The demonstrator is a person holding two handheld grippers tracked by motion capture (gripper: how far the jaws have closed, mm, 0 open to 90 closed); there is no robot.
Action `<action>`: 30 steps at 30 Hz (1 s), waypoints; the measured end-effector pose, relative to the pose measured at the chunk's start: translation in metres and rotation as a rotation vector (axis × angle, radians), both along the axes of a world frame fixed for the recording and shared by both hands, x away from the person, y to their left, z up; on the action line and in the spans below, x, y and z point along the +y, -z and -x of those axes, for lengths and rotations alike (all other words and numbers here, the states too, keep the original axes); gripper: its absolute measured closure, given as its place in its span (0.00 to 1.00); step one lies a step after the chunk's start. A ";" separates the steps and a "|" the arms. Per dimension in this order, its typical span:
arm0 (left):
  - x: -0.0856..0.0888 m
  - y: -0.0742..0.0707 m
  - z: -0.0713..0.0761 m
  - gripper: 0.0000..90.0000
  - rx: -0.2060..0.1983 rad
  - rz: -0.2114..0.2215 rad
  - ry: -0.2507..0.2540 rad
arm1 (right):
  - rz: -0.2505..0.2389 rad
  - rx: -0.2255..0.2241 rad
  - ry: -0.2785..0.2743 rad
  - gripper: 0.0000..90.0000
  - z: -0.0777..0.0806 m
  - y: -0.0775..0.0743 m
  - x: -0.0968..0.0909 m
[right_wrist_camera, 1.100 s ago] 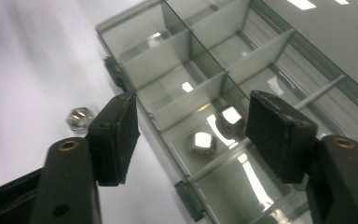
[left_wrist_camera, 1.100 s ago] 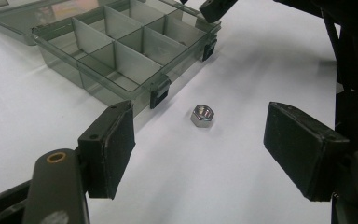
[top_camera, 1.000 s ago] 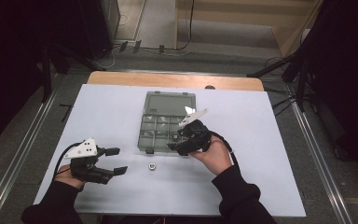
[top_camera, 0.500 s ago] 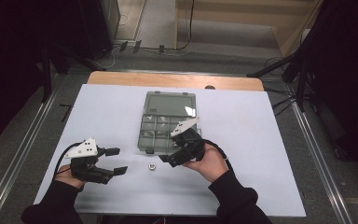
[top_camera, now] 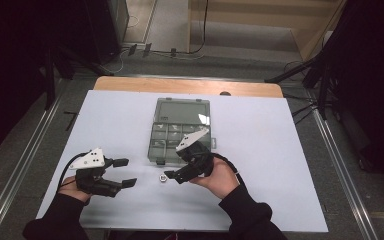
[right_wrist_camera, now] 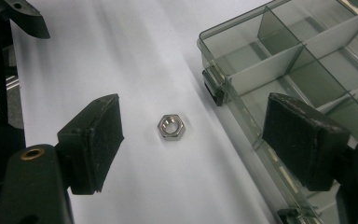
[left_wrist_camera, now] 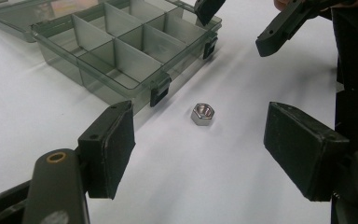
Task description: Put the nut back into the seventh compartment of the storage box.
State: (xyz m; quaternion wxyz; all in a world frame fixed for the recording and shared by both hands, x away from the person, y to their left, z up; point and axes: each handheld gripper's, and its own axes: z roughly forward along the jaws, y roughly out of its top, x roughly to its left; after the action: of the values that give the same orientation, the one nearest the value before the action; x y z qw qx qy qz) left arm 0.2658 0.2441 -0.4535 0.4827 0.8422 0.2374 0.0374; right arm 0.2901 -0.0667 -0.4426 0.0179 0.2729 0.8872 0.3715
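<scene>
Right fingers: the pads (right_wrist_camera: 93, 140) of the right gripper (top_camera: 176, 176) are spread wide, having just been opening then closing a little; nothing is pinched.
Left fingers: the left gripper (top_camera: 125, 172) is held open and empty near the worktop's front left corner.
Nut: a hex nut (right_wrist_camera: 172, 127) is seen lying flat on the white worktop (top_camera: 280, 150), just before the front edge of the compartment box (top_camera: 180, 131).

- Compartment box (top_camera: 180, 131): mid-table (top_camera: 280, 150), lid open toward the far edge.
- Hex nut (top_camera: 163, 178): on the table, just before the box's near edge, toward its left corner.
</scene>
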 end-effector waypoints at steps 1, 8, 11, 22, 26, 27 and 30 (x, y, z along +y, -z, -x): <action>0.000 0.000 0.000 0.28 -0.001 0.001 0.000 | 0.002 0.000 -0.002 0.24 0.000 0.000 0.001; 0.000 0.000 0.000 0.28 0.001 -0.002 0.000 | 0.014 0.016 -0.026 0.27 0.001 0.004 0.009; 0.001 0.000 0.000 0.28 0.000 -0.002 -0.001 | 0.021 0.019 -0.034 0.27 0.002 0.005 0.011; 0.001 0.000 -0.001 0.28 -0.001 0.001 0.000 | 0.086 0.034 -0.085 0.41 0.003 0.015 0.024; 0.000 0.001 -0.002 0.28 0.006 0.010 -0.003 | 0.136 0.043 -0.079 0.45 0.001 0.021 0.031; 0.001 0.001 -0.003 0.28 0.006 0.008 -0.006 | 0.137 0.046 -0.079 0.46 0.002 0.022 0.032; 0.001 0.001 -0.003 0.28 0.005 0.008 -0.008 | 0.167 0.047 -0.087 0.48 0.001 0.027 0.036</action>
State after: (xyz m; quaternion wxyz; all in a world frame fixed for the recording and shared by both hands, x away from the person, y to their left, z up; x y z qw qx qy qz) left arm 0.2691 0.2451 -0.4547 0.4854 0.8393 0.2422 0.0362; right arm 0.2893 -0.0305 -0.4701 0.0036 0.2401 0.9264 0.2899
